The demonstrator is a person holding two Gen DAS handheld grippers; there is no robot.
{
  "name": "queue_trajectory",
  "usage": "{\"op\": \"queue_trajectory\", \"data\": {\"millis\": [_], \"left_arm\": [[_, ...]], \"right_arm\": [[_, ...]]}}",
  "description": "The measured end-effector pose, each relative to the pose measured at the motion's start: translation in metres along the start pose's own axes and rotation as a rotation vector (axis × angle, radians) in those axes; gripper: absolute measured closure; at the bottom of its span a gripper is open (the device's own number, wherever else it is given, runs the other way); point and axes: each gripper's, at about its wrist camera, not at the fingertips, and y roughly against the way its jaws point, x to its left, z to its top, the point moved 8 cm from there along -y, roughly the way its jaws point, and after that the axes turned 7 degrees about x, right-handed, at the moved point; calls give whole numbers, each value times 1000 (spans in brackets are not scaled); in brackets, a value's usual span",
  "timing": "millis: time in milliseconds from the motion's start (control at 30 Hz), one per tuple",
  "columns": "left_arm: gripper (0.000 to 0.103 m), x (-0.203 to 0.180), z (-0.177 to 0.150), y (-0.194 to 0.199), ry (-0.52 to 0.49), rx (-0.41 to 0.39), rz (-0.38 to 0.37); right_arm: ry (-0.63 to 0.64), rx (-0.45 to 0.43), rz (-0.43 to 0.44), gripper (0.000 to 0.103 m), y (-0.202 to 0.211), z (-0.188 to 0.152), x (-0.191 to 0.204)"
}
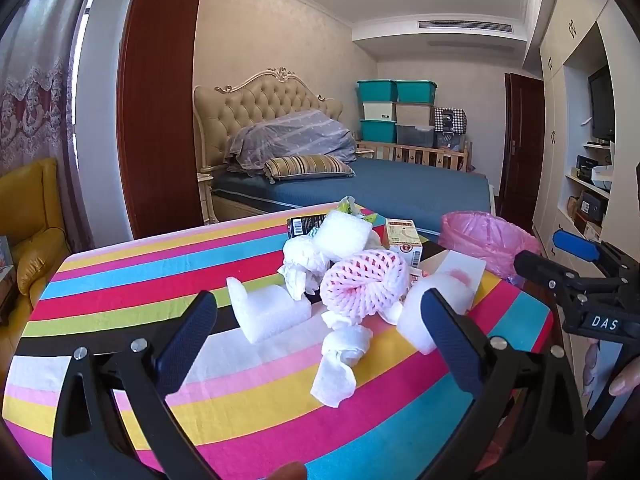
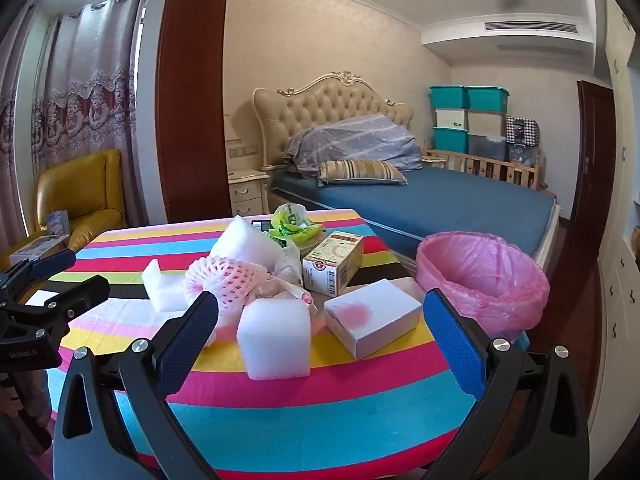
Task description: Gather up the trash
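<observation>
The trash sits heaped in the middle of the striped desk [image 2: 280, 400], and the bin [image 2: 484, 280], lined with a pink bag, stands just off the desk's right edge. That side-to-side layout decides the coming move: whatever is lifted has to travel right.

The right gripper [image 2: 328, 336] hangs over the near right of the desk, jaws wide apart with nothing between them. Straight ahead of it lie a foam block [image 2: 276, 340] and, just right of that, a white box [image 2: 374, 316] with a pink smear, its long axis running from near left to far right, towards the bin. This gripper is the nearer one to both the box and the bin, so the box looks like its natural first pick.

The left gripper [image 1: 320, 344] also stands fully spread and empty, near the desk's left-centre. A crumpled tissue [image 1: 340, 360] lies directly between its fingers' line, with an L-shaped foam piece [image 1: 268, 312] to the left and a pink net [image 1: 364, 284] farther in. Anything it takes must cross the pile to reach the bin.
</observation>
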Motion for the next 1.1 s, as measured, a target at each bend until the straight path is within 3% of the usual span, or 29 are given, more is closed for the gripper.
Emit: {"op": "queue_trajectory", "data": {"millis": [200, 333, 600, 1100], "left_arm": [[4, 0, -4, -2, 3, 1, -1], [4, 2, -3, -7, 15, 7, -10], [4, 3, -3, -7, 23, 16, -15], [4, 4, -5, -6, 17, -13, -8]], "right_arm": [[3, -45, -6, 7, 2, 2, -2], [1, 24, 3, 7, -4, -4, 2], [26, 66, -8, 7, -4, -6, 6], [-9, 26, 13, 7, -7, -6, 3]]}}
